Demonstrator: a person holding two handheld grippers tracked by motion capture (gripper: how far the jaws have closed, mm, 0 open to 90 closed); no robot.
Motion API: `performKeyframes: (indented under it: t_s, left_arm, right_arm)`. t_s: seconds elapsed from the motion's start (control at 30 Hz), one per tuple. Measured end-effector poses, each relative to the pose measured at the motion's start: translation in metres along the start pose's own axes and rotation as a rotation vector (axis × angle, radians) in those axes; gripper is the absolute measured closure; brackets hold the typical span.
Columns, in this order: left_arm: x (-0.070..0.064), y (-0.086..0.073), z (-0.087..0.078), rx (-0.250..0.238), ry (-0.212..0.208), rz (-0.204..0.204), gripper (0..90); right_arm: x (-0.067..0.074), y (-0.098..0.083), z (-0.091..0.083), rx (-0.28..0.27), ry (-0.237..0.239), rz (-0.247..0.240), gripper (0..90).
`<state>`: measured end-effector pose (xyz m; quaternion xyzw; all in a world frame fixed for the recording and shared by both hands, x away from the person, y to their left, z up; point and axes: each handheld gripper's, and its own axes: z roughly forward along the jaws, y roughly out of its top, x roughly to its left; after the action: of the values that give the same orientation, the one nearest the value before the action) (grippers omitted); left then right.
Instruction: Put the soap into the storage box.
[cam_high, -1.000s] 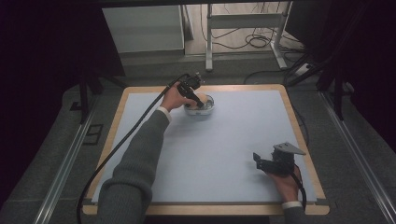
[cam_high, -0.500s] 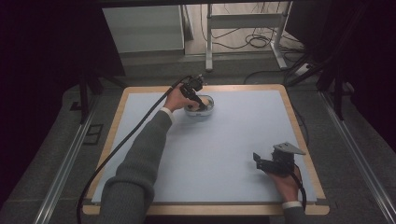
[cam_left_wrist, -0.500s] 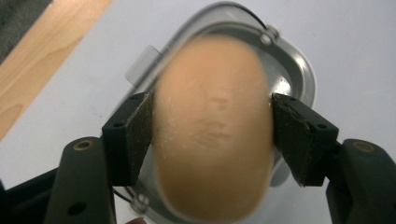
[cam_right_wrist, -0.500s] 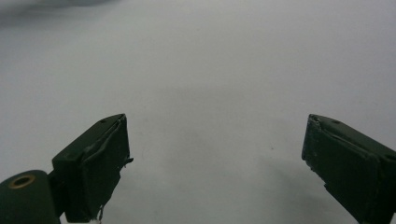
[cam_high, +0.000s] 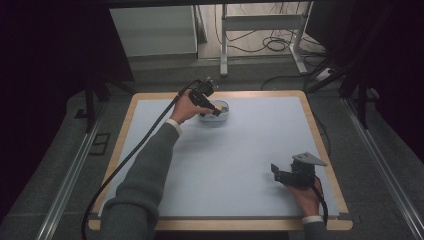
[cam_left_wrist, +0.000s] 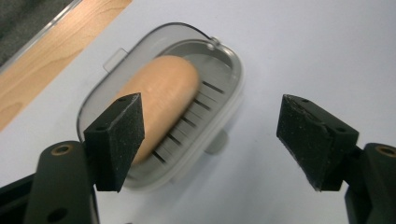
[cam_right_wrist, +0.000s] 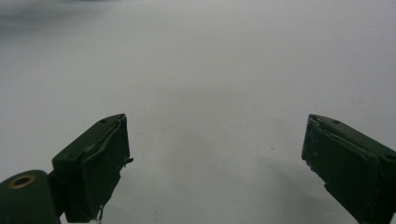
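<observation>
A small oval dish (cam_left_wrist: 219, 93) of clear grey plastic sits near the far edge of the table (cam_high: 250, 150), on its pale blue-white mat, close to the wooden border. Inside it lies a smooth, rounded tan object (cam_left_wrist: 161, 100) (a soap bar or a bread roll, it is hard to say which), resting on a slotted, ribbed insert that lines the dish floor. A little tab juts from the dish's rim. The left gripper (cam_left_wrist: 210, 135) hangs just above the dish with its jaws spread wide and nothing between them; one black foam pad overlaps the tan object in the left gripper view, the other stands over bare mat. The right gripper (cam_high: 280, 173) rests low at the near right of the table, well apart from the dish, its jaws likewise spread and empty over the plain matte surface.
</observation>
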<state>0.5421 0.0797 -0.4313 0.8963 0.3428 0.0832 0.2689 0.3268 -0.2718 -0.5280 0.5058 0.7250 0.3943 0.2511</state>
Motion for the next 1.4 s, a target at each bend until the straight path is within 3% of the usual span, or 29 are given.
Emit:
performKeyframes:
  t_s: [0.33,0.6,0.9,0.93,1.03,1.1,1.17,1.2,1.23,1.4]
  left_arm:
    - [-0.017,-0.032,-0.031,-0.051,0.026,0.01,20.7]
    - [-0.027,-0.06,-0.051,-0.103,0.035,-0.009,19.8]
    - [-0.044,-0.111,-0.073,-0.177,0.042,-0.013,19.1]
    - [-0.044,-0.111,-0.073,-0.177,0.042,-0.013,19.2]
    - [-0.05,-0.137,-0.076,-0.199,0.04,-0.027,19.2]
    - [-0.051,-0.144,-0.076,-0.202,0.04,-0.035,19.3]
    - [-0.053,-0.164,-0.075,-0.21,0.046,-0.06,19.3]
    - [-0.053,-0.164,-0.075,-0.21,0.046,-0.06,19.3]
    - [-0.055,-0.176,-0.074,-0.208,0.063,-0.073,19.3]
    - [-0.058,-0.201,-0.072,-0.198,0.075,-0.097,19.1]
  right_arm:
    - [0.0,0.0,0.0,-0.001,-0.001,-0.001,7.6]
    - [0.0,0.0,0.0,0.002,-0.003,0.0,7.6]
    - [0.0,0.0,0.0,0.001,-0.007,0.0,7.6]
    - [0.0,0.0,0.0,0.001,-0.007,0.0,7.6]
    - [0.0,0.0,0.0,0.004,-0.006,-0.004,7.6]
    - [0.0,0.0,0.0,0.003,-0.008,-0.004,7.6]
    - [0.0,0.0,0.0,0.004,-0.009,-0.006,7.6]
    - [0.0,0.0,0.0,0.004,-0.01,-0.007,7.6]
    - [0.0,0.0,0.0,0.004,-0.01,-0.006,7.6]
    - [0.001,0.0,0.0,0.002,-0.014,-0.009,7.6]
